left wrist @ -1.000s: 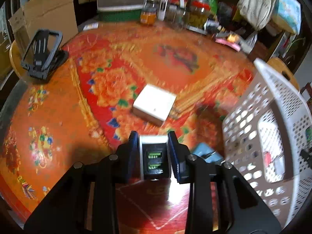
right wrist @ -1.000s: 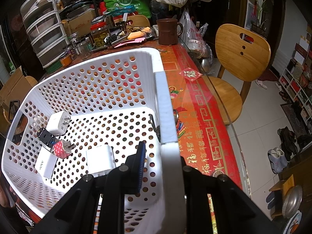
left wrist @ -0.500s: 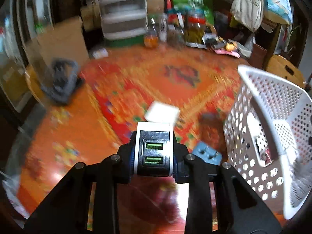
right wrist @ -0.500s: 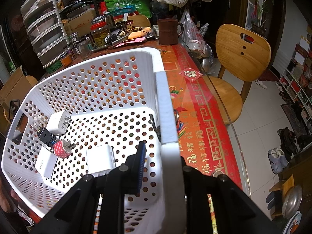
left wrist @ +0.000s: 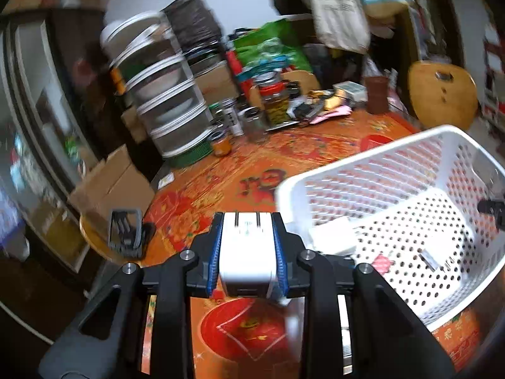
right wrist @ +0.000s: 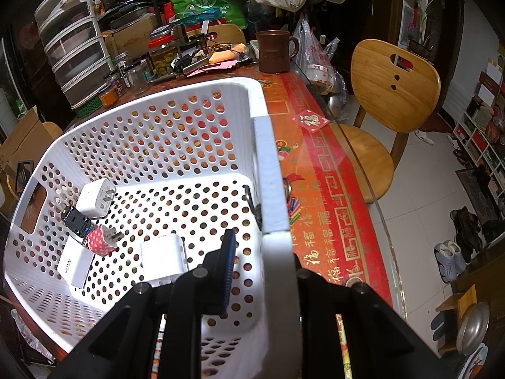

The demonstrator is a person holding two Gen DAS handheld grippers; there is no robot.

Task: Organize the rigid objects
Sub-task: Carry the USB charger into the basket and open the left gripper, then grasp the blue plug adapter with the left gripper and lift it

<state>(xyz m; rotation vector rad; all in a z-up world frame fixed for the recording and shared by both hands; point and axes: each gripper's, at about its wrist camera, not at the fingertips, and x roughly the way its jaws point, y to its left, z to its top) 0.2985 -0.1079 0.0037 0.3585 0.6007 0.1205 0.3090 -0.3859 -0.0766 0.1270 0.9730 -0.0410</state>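
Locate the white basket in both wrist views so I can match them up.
Left wrist: white basket fills the right side, just right of the left gripper holding the white charger.
Right wrist: basket fills the left and centre, its rim clamped in the right gripper.
Shared landmark: brown mug.

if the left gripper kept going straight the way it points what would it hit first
Probably the near rim of the white basket, just right of its line; the left gripper, shut on a charger, aims about there. Depth is unclear, so it might pass over tablecloth first.

My right gripper's (right wrist: pixel 255 271) outer finger is hidden behind the white perforated plastic basket's (right wrist: pixel 271 170) wall. The stacked grey plastic drawers (left wrist: pixel 164 101) are motion-blurred.
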